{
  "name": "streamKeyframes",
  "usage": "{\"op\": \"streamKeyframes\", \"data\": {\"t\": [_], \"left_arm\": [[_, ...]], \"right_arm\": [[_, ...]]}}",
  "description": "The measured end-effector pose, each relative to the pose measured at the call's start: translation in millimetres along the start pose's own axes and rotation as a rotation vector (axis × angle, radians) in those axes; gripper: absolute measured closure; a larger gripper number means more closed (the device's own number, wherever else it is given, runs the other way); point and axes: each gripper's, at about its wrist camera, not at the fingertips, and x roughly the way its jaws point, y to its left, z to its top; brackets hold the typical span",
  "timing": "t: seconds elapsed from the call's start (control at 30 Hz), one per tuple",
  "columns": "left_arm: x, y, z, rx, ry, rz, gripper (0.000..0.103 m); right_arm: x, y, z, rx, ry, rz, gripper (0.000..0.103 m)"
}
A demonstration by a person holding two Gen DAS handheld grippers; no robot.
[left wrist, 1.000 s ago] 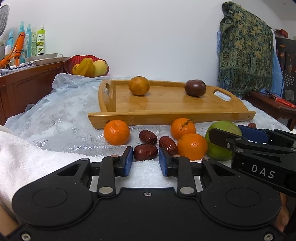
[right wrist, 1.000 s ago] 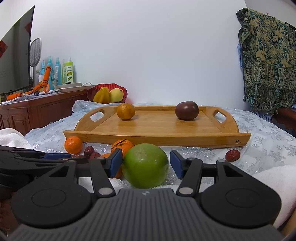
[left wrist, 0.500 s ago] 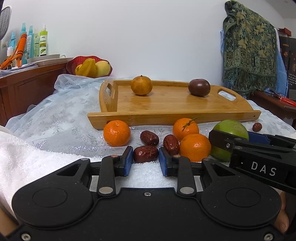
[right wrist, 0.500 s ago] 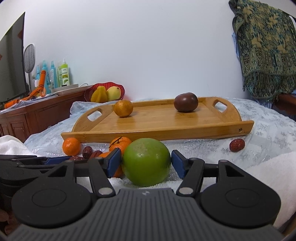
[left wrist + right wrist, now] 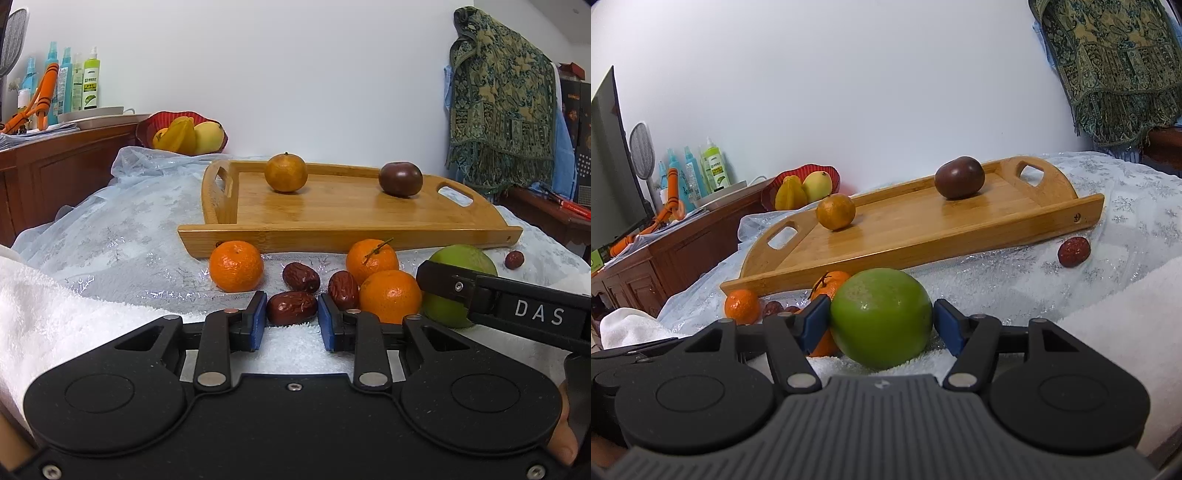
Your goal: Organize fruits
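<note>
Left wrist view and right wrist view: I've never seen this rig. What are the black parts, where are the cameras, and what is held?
There is no robot. A person carries a hand-held gripper in each hand, each with a camera looking along its two fingers. The left hand-held gripper is shut on a red date. The right hand-held gripper brackets a round green fruit; whether it grips firmly is unclear. Mandarins and more dates lie in front of the wooden tray, which holds two fruits.

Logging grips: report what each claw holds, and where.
Left claw pinches a red date by its two ends. Right claw flanks the green fruit at its sides; firm grip cannot be told.
</note>
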Motion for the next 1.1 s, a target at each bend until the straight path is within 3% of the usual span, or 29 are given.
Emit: {"op": "streamKeyframes", "data": {"t": [0.1,0.33,0.53,0.73,0.93,1.1], "left_arm": [[-1,-1,0,0.003,-0.007,0.005,0.076],[-11,-6,3,0.053,-0.058,0.037,0.076],[-17,-7,12,0.051,-0.085,0.02,0.076],[-8,-7,45,0.072,-0.114,0.011,0.076],[23,-1,83,0.07,-0.094,0.023,0.076],[59,6,110,0.028,-0.024,0.002,0.076]], "right_arm": [[-1,1,0,-0.002,-0.001,-0.002,0.041],[-4,3,2,-0.017,-0.032,-0.037,0.042],[-9,-3,11,-0.023,-0.065,-0.081,0.042],[-2,-9,40,-0.078,-0.111,-0.105,0.042],[18,-20,75,-0.131,-0.143,-0.138,0.042],[49,-34,97,-0.151,-0.058,-0.116,0.042]]}}
